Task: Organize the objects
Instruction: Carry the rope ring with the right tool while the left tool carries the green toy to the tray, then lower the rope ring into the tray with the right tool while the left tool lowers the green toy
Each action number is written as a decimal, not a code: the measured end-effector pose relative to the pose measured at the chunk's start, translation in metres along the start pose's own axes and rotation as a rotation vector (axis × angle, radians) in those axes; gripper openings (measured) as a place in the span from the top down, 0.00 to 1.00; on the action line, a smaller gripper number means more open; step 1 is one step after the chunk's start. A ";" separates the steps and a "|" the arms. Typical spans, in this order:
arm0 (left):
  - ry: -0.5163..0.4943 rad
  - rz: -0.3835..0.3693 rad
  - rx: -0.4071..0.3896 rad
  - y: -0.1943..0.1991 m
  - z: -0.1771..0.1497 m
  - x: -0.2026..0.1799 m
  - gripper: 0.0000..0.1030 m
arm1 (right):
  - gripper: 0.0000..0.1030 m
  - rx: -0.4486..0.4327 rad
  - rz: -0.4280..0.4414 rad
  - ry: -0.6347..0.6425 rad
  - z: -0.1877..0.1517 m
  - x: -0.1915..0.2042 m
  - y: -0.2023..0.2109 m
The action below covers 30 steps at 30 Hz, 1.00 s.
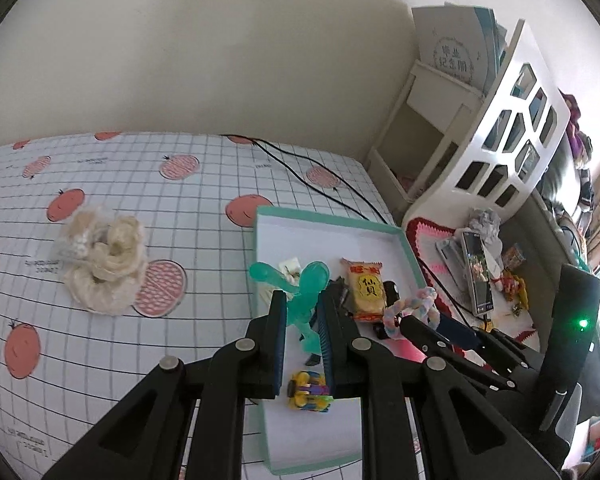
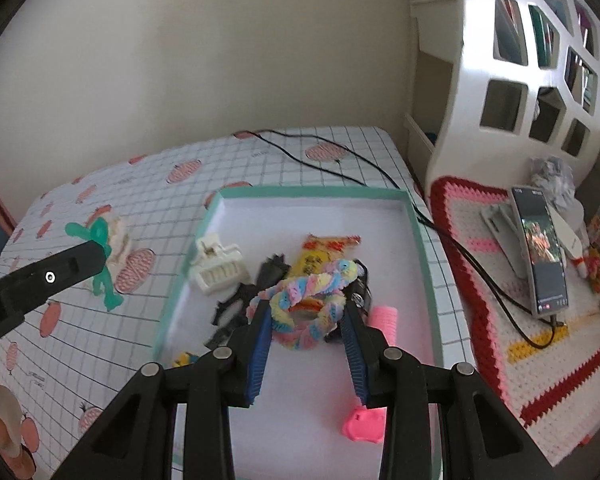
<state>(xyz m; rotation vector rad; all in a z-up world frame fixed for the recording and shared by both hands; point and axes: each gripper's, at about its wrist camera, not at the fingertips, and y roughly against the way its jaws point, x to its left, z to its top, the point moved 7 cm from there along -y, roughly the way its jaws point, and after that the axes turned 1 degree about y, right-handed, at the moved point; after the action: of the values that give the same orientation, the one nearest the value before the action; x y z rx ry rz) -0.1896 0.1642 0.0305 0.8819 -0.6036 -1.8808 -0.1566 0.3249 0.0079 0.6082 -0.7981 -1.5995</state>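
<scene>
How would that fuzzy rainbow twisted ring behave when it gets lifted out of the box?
The pastel twisted ring looks like soft chenille, so it is probably very light and would squash somewhat between the right gripper's fingers. Its fuzzy surface should resist slipping. Being a loop, it may sag or swing rather than stay rigid.

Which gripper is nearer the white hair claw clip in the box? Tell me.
Left. The left gripper, shut on the green figure, hangs just beside the white hair claw clip. The right gripper, holding the pastel twisted ring, sits farther across the box.
</scene>
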 end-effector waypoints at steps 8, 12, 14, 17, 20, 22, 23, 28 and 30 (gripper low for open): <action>-0.048 0.026 0.062 -0.028 -0.011 -0.012 0.84 | 0.64 0.095 -0.014 -0.003 -0.018 -0.004 -0.019; -0.054 0.033 0.094 -0.039 -0.018 -0.014 0.84 | 0.64 0.125 -0.015 0.011 -0.023 0.000 -0.025; -0.046 0.032 0.109 -0.043 -0.021 -0.012 0.84 | 0.64 0.148 -0.022 0.018 -0.028 0.001 -0.029; -0.040 0.043 0.128 -0.050 -0.025 -0.011 0.84 | 0.64 0.173 -0.030 0.025 -0.032 0.002 -0.036; -0.047 0.055 0.150 -0.057 -0.031 -0.011 0.84 | 0.64 0.190 -0.029 0.025 -0.035 0.003 -0.040; -0.052 0.065 0.159 -0.060 -0.033 -0.010 0.84 | 0.64 0.202 -0.032 0.024 -0.037 0.004 -0.042; -0.052 0.068 0.164 -0.062 -0.035 -0.010 0.84 | 0.64 0.209 -0.035 0.025 -0.038 0.004 -0.044; -0.041 0.071 0.186 -0.069 -0.040 -0.008 0.84 | 0.64 0.227 -0.043 0.030 -0.041 0.005 -0.048; -0.043 0.076 0.191 -0.072 -0.042 -0.008 0.84 | 0.64 0.235 -0.045 0.027 -0.042 0.005 -0.050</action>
<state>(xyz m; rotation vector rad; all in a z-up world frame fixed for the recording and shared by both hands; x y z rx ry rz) -0.1934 0.2014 -0.0446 0.9287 -0.8422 -1.7987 -0.1566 0.3168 -0.0567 0.8192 -0.9662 -1.5466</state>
